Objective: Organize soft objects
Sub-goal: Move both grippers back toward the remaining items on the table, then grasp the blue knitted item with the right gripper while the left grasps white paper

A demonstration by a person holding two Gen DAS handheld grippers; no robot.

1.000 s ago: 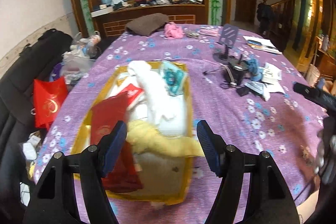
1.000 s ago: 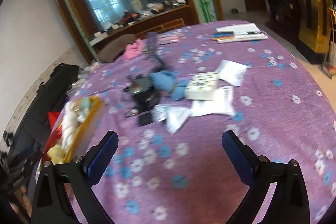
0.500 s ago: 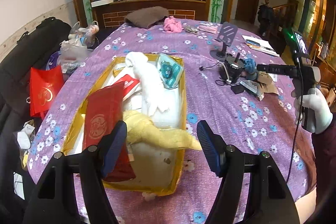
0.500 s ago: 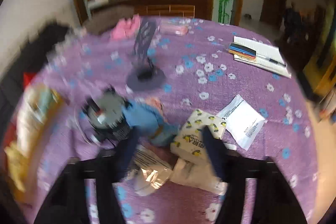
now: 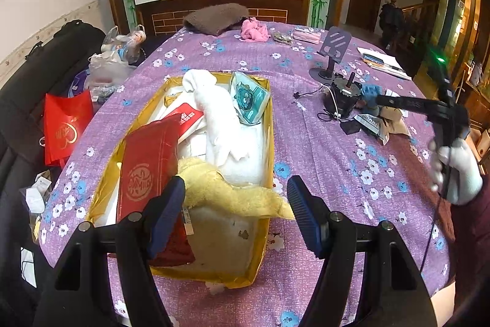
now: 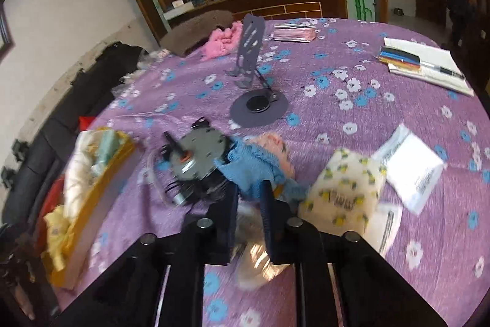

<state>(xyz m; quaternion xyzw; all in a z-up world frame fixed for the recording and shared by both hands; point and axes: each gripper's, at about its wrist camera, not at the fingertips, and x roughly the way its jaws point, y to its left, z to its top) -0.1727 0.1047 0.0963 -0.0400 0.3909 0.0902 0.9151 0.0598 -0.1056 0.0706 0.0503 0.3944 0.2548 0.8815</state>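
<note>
Snag risk on the blue knit

Right claw (image 6: pixel 248 195) has just been closing and its jaws now stand together. They look pinched on the near edge of the blue knitted cloth (image 6: pixel 251 167), though blur keeps me from judging how deep the bite is.

My worry is what's packed around it. The cloth's far side lies against the small grey motor (image 6: pixel 196 155), whose wires (image 6: pixel 171 189) loop just beside the fingertips. If a loop of knit is caught on it, lifting could drag the motor across the tabletop (image 5: pixel 321 161). A crinkly packet (image 6: pixel 257 253) lies right under the jaws and could come up too. With only an edge held, the cloth could also slip out on the way over.

The cloth sits at the very tip of the right claw, the lemon-print pack (image 6: pixel 346 189) just to its right.

The gold box (image 5: pixel 268 143) is well apart, on the left. My left claw (image 5: pixel 235 186) hangs over it with jaws apart. The yellow towel (image 5: pixel 226 198) lies between them, draped over the box rim, unsqueezed.
</note>
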